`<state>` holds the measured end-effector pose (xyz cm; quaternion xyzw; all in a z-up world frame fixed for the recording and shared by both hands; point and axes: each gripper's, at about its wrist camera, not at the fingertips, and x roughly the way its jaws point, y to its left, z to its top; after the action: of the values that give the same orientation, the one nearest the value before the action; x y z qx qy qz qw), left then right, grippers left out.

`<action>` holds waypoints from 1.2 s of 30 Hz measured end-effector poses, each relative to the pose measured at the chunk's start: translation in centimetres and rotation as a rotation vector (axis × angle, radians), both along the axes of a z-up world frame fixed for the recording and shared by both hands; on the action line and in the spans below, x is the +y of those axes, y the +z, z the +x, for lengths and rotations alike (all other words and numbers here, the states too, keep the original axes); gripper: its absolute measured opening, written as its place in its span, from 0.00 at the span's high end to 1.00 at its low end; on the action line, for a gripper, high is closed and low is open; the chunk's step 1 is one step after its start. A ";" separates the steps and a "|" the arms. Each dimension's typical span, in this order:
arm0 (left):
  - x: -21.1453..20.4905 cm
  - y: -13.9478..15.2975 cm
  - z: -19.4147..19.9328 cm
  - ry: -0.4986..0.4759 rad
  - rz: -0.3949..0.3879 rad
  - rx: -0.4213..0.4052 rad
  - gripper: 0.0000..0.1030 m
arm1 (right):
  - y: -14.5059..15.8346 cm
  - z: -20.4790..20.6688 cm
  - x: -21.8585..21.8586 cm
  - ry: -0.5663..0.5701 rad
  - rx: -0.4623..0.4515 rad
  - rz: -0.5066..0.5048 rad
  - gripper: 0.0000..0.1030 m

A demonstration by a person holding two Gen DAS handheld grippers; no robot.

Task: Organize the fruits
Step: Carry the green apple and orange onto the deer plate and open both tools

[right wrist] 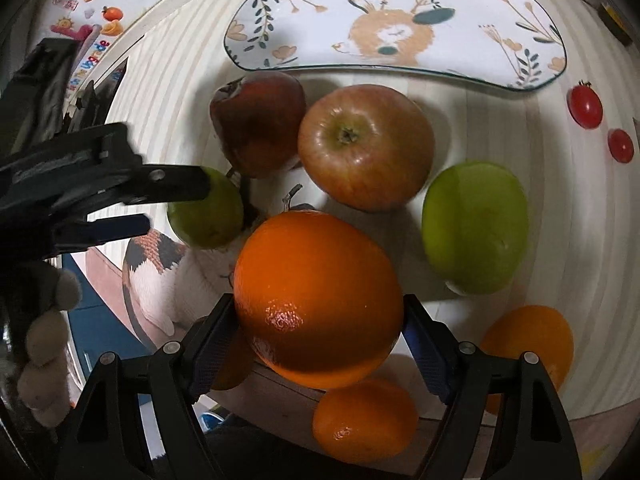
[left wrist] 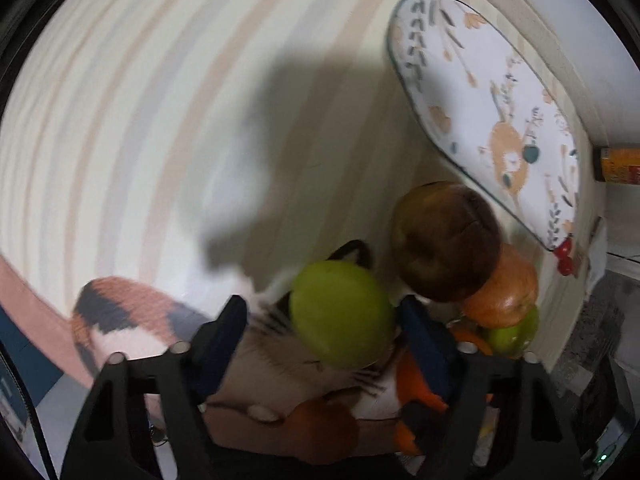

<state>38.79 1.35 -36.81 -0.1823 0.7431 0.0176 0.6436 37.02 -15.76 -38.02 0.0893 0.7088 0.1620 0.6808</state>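
My right gripper (right wrist: 320, 320) is shut on a large orange (right wrist: 318, 298) and holds it above the table's near edge. My left gripper (left wrist: 324, 316) holds a green apple (left wrist: 340, 312); in the right wrist view it (right wrist: 188, 204) shows at the left, closed around that apple (right wrist: 206, 216). On the table lie a dark red apple (right wrist: 256, 120), a red-yellow apple (right wrist: 366, 146), a second green apple (right wrist: 474, 228) and two smaller oranges (right wrist: 528, 344) (right wrist: 364, 420). The deer-patterned plate (right wrist: 400, 20) lies behind them, with no fruit on it.
Two cherry tomatoes (right wrist: 586, 106) lie at the right of the striped table (right wrist: 560, 240). A knitted calico cat toy (right wrist: 156, 272) sits below the table's near-left edge. A yellow box (left wrist: 618, 164) stands by the wall beyond the plate (left wrist: 480, 92).
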 end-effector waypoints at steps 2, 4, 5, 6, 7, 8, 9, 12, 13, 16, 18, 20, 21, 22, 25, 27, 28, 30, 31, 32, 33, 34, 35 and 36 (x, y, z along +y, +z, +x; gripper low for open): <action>-0.2 0.3 -0.2 0.003 -0.037 -0.031 0.48 | 0.3 -0.3 0.1 -0.003 0.003 -0.007 0.19; -0.7 1.0 -0.5 -0.033 -0.017 -0.038 0.48 | 0.5 -0.7 -0.1 0.003 0.004 -0.020 0.19; -0.9 1.3 -0.7 -0.056 -0.004 -0.044 0.48 | 0.4 -0.8 0.3 0.005 0.006 -0.031 0.19; -0.9 1.7 -1.1 -0.081 0.017 -0.051 0.48 | 0.5 -1.0 0.5 0.010 0.011 -0.046 0.20; -0.9 1.6 -1.6 -0.099 0.035 -0.056 0.48 | 0.5 -1.0 0.9 0.014 0.016 -0.060 0.20; -0.9 1.7 -1.4 -0.116 0.045 -0.060 0.47 | 0.5 -1.2 1.1 0.018 0.021 -0.071 0.20; -0.8 1.8 -1.7 -0.125 0.040 -0.063 0.45 | 0.5 -1.3 1.3 0.021 0.023 -0.075 0.20; -0.7 1.5 -1.9 -0.120 0.005 -0.050 0.45 | 0.3 -1.5 1.1 0.003 0.023 -0.070 0.19; -0.7 0.9 -2.0 -0.118 -0.001 -0.047 0.45 | 0.2 -1.4 0.9 -0.005 0.026 -0.069 0.19; -0.6 0.1 -1.1 -0.113 -0.010 -0.049 0.46 | 0.0 -1.2 0.6 -0.022 0.035 -0.071 0.18; -0.6 0.0 -0.9 -0.108 -0.007 -0.058 0.48 | 0.0 -1.2 0.7 -0.018 0.032 -0.077 0.18; -0.8 0.0 -1.1 -0.115 0.004 -0.066 0.48 | -0.2 -1.1 0.8 -0.016 0.037 -0.070 0.18; -0.9 0.2 -1.4 -0.124 0.017 -0.070 0.48 | -0.4 -1.0 0.7 -0.013 0.045 -0.064 0.19; -1.8 0.0 -1.1 -0.130 0.032 -0.073 0.48 | -0.4 -1.0 0.6 -0.014 0.052 -0.058 0.19; -1.7 1.2 -1.3 -0.162 0.072 -0.094 0.48 | -0.2 -1.2 0.9 -0.009 0.040 -0.076 0.20; -1.7 2.2 -2.2 -0.177 0.085 -0.108 0.48 | 0.1 -1.4 0.5 -0.018 0.047 -0.083 0.20; -1.7 2.8 -2.5 -0.184 0.089 -0.118 0.48 | 0.2 -1.4 0.5 -0.024 0.050 -0.077 0.20; -1.7 4.1 -2.9 -0.194 0.095 -0.139 0.48 | 0.8 -1.5 0.1 -0.043 0.052 -0.048 0.20; -2.0 4.7 -2.6 -0.198 0.090 -0.149 0.48 | 1.2 -1.6 0.2 -0.052 0.049 -0.037 0.20; -2.1 5.6 -2.7 -0.202 0.086 -0.162 0.48 | 1.8 -1.6 -0.1 -0.061 0.041 -0.025 0.20; -2.2 6.6 -2.6 -0.207 0.083 -0.178 0.48 | 2.4 -1.6 -0.3 -0.072 0.033 -0.012 0.20; -2.6 7.5 -2.4 -0.212 0.079 -0.191 0.48 | 3.2 -1.4 -0.7 -0.088 0.026 0.005 0.21; -2.4 8.6 -2.3 -0.216 0.070 -0.206 0.48 | 4.1 -1.1 -1.3 -0.107 0.018 0.026 0.21; -2.4 9.8 -1.8 -0.216 0.057 -0.225 0.48 | 5.0 -0.9 -1.9 -0.124 0.007 0.045 0.21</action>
<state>36.96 -1.01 -27.02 -0.0839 0.6809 -0.0511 0.7257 36.15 -17.63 -32.99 0.1489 0.7004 0.1350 0.6848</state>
